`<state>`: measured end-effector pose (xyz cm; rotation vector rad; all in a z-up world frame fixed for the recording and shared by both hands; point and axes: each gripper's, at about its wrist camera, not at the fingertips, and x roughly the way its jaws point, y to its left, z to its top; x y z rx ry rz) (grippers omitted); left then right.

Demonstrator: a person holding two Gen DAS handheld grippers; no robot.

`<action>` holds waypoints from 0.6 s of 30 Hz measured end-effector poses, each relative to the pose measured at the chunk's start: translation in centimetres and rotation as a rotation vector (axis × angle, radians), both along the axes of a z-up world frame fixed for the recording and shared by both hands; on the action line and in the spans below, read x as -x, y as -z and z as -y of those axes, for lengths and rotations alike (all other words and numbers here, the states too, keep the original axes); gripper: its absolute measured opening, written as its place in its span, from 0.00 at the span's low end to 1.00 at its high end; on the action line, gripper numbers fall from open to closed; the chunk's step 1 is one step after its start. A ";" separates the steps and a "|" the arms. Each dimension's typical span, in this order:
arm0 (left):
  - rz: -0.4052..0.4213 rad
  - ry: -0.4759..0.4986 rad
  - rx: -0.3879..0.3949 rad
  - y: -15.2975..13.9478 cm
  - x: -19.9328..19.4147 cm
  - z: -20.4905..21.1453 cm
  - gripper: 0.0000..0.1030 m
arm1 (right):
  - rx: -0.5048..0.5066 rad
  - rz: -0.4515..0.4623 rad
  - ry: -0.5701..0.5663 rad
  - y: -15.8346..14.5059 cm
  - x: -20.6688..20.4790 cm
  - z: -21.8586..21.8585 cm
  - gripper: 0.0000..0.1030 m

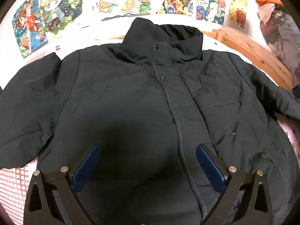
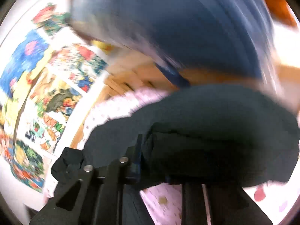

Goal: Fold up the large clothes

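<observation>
A large dark jacket (image 1: 131, 93) lies face up on the bed, collar toward the wall, front closed, both sleeves spread sideways. My left gripper (image 1: 148, 147) hovers over its lower front, open, with its blue pads (image 1: 88, 165) wide apart and nothing between them. The right wrist view is blurred and rolled over. There a thick dark fold of the jacket (image 2: 206, 121) sits in my right gripper (image 2: 148, 150), which looks shut on it. One blue pad (image 2: 137, 155) shows against the cloth; the other finger is hidden behind the fabric.
Colourful posters (image 1: 56, 13) cover the wall behind the bed. A wooden bed frame (image 1: 253, 50) runs along the back right, with a pile of clothes (image 1: 277, 28) beyond it. Pink patterned bedding (image 1: 13, 183) shows around the jacket. Blurred blue cloth (image 2: 187, 28) fills the top of the right wrist view.
</observation>
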<state>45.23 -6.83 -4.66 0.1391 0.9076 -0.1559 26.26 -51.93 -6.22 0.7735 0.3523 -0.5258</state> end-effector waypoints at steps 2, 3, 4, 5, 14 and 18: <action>0.007 -0.011 0.008 -0.6 0.1 -0.8 1.00 | 0.174 0.046 -0.044 -3.4 -1.1 -2.1 0.12; 0.010 -0.016 0.010 -0.8 0.1 -1.2 1.00 | 0.242 0.066 -0.068 -4.7 -1.8 -3.2 0.12; 0.013 -0.028 0.017 -1.2 0.2 -1.8 1.00 | 0.336 0.093 -0.109 -6.4 -2.8 -5.0 0.12; 0.013 -0.043 0.025 -1.4 0.2 -2.4 1.00 | 0.393 0.109 -0.135 -7.3 -3.9 -6.2 0.12; 0.041 -0.189 0.099 -3.3 0.8 -10.5 1.00 | 0.894 0.137 -0.621 -10.2 -12.2 -24.5 0.11; 0.068 -0.239 0.176 -4.1 1.2 -14.3 1.00 | 0.984 0.005 -0.828 -5.5 -14.6 -30.9 0.11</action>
